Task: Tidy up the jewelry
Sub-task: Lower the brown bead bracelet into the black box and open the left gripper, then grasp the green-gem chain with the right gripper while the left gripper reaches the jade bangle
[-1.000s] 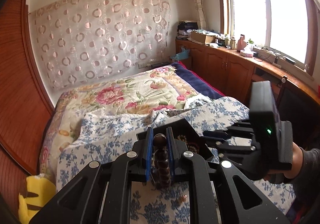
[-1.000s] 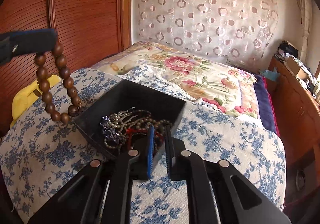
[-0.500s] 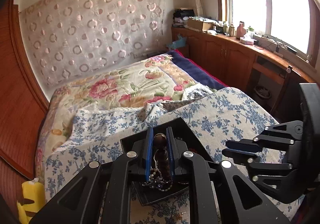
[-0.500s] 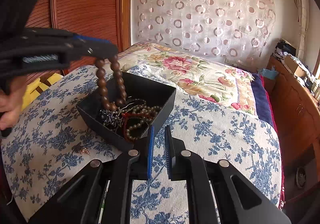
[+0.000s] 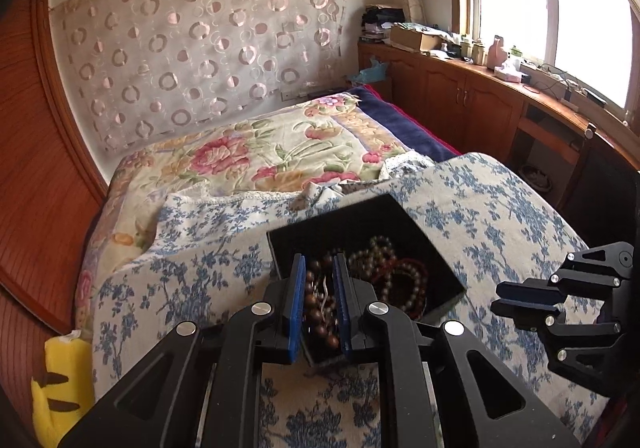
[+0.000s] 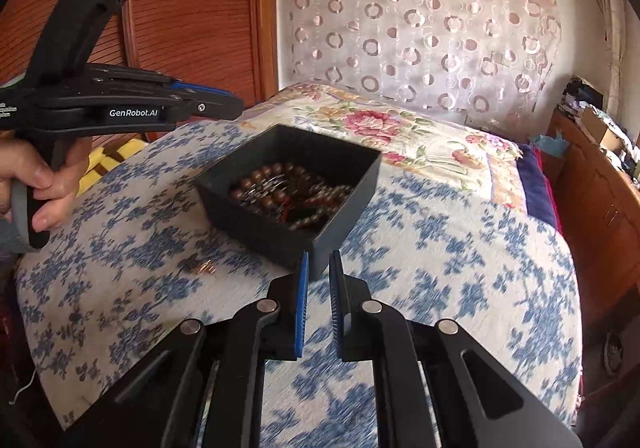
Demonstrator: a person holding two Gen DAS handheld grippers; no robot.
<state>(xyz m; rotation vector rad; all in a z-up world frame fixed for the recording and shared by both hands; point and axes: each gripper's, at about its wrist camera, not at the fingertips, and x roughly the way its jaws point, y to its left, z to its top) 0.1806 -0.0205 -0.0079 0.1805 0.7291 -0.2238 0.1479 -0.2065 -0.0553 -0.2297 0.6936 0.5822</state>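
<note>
Fingers (image 5: 297, 300) of left gripper (image 5: 318, 288): narrow gap, pads nearly together. L wrist view: gripper angled down over near edge of black box (image 5: 340, 220), which sits on blue-floral bedspread (image 5: 500, 216). Wooden bead bracelet (image 5: 316, 312) shows through the gap, lying in the box beside other bead strings (image 5: 384, 272); from this angle can't tell if the pads touch it. Right gripper (image 5: 500, 304) off to the right, well apart from box, fingers close together, nothing in them. Judged: parked clear so the left has room over the box.

R wrist view: right gripper fingers narrow, empty, just short of the box's near corner. Left gripper seen side-on, held in a hand (image 6: 36, 176), tip above and left of the box; nothing hangs from it. Bracelet rests inside on the pile. Judged: bracelet is deposited, not gripped.

Outstanding: small gold-coloured piece (image 6: 205, 268) loose on the cloth near the box, type unclear. Likely next pick; tiny item, fine pinch needed.
</note>
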